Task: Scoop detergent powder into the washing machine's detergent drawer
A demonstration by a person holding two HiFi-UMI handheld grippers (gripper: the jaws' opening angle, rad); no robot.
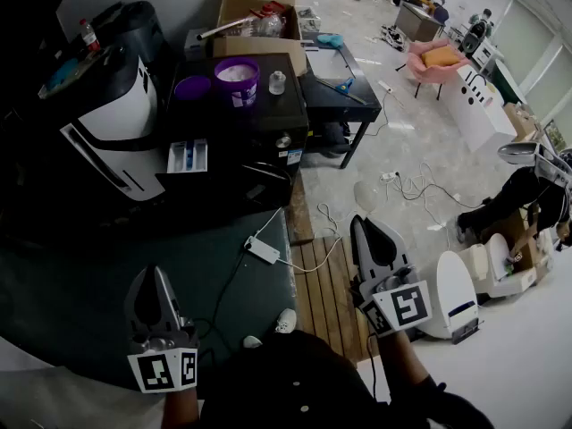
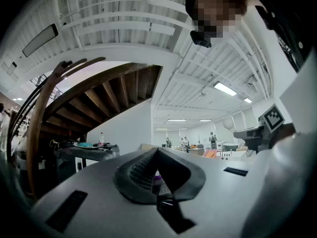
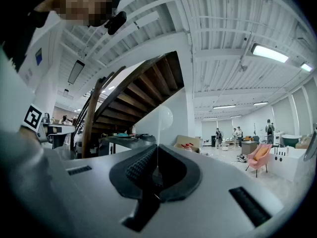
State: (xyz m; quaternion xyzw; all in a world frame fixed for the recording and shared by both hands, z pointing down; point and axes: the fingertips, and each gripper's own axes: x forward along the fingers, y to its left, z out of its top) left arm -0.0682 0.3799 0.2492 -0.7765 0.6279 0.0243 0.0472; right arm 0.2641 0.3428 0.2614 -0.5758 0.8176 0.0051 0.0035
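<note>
Grippers both held low and near, well apart from the work area. Left gripper (image 1: 154, 280) has its jaws pressed together with nothing between them; its own view confirms the pads meet at the tip. Right gripper (image 1: 365, 229) is the same: jaws closed, empty, pointing away from the person.

Washing machine (image 1: 105, 119) is far left, white and black. Its detergent drawer (image 1: 188, 155) is pulled out to the right of the machine, white with a blue insert; can't tell if there is any powder in it. Purple tub (image 1: 237, 79) stands upright on the dark counter (image 1: 281, 114) just beyond the drawer, open, with white powder visible inside. Purple lid (image 1: 191, 87) lies just left of the tub. Small clear cup (image 1: 277, 81) stands just right of the tub; touching or not, cannot tell.

Cardboard box (image 1: 256, 12) sits behind the tub, with clutter in it. Black table (image 1: 344, 88) stands right of the counter, pink chair (image 1: 431, 59) far right. White power strip (image 1: 263, 249) lies on the dark mat (image 1: 107, 280) between the grippers and the counter, with a cable running off it. Wooden slats (image 1: 326, 284) lie between the two grippers, near the right one.
</note>
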